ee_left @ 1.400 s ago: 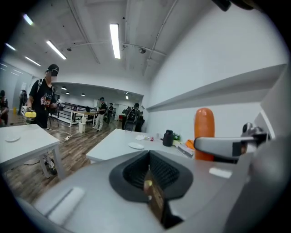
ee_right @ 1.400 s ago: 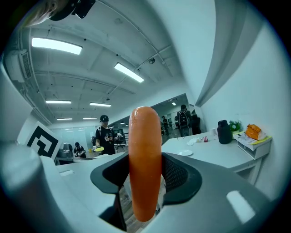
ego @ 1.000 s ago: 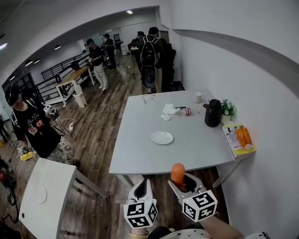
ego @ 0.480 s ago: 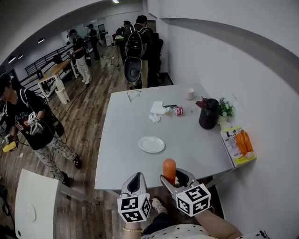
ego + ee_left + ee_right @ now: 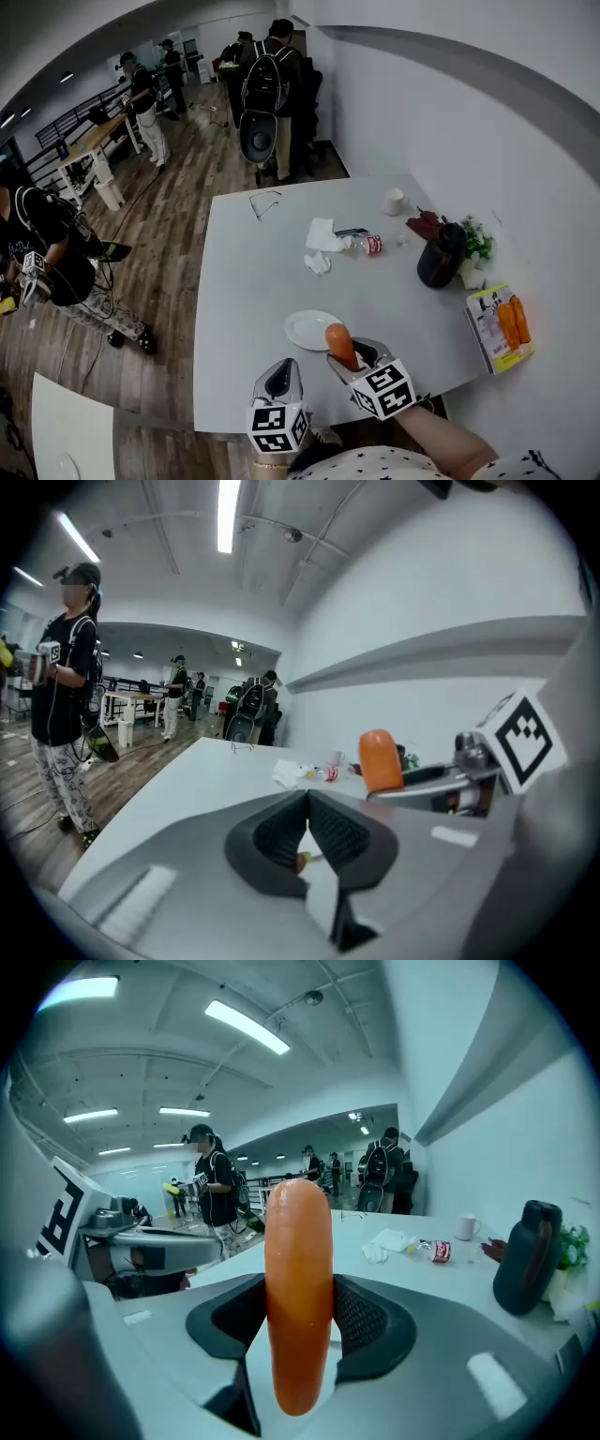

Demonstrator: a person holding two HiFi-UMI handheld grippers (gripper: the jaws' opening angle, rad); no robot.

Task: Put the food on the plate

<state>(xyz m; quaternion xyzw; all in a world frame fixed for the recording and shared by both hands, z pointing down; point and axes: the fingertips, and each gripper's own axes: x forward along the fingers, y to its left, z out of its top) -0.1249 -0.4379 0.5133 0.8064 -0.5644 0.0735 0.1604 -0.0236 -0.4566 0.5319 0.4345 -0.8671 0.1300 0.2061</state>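
Note:
An orange carrot stands upright between the jaws of my right gripper, which is shut on it just above the table's near edge. A white plate lies on the grey table, right beyond the carrot's tip. My left gripper hovers at the near edge, left of the right one; its jaws are shut with nothing held. The carrot also shows in the left gripper view.
On the far half of the table lie crumpled tissues, a small can, a dark jug, a white cup, a small plant and glasses. A box of carrots sits at the right edge. People stand beyond.
I have come closer to the table. Both grippers now hang over its near edge and the carrot is next to the plate. The grip on the carrot is unchanged.

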